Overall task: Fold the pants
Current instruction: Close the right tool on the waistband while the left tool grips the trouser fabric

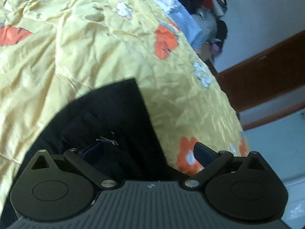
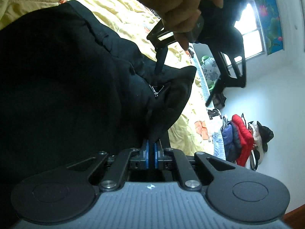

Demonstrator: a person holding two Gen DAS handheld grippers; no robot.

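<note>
- Bed [image 1: 95, 47]: yellow floral quilt, rumpled; carries everything. Clothes pile [image 2: 242, 139] w/ red jacket at far end, well apart from the work.
- Pants [image 2: 66, 76]: black, spread over the quilt. In right wrist view they fill the left half of the frame; waist end w/ zip pull points toward the hand-held grippers. Long axis looks to run away from me up the bed, rest of legs out of frame, can't confirm.
- Left hand [image 2: 183, 13]: grips the other tool, seen from right wrist view, above the waistband.
- Right hand-held gripper [image 2: 151, 152]: blue pads clenched on a pinch of pants fabric at the waist edge, cloth pulled up into a ridge.
- Left hand-held gripper [image 1: 148, 152]: fingers spread wide, nothing between them. One finger [image 1: 93, 152] sits over black cloth, the other over bare quilt, so the pants edge runs between them.
- Key relation: pants corner [image 1: 131, 84] lies straight ahead of the left tool, just beyond its fingers. Judgement: left is nearer that free corner; it should close there before any fold.
</note>
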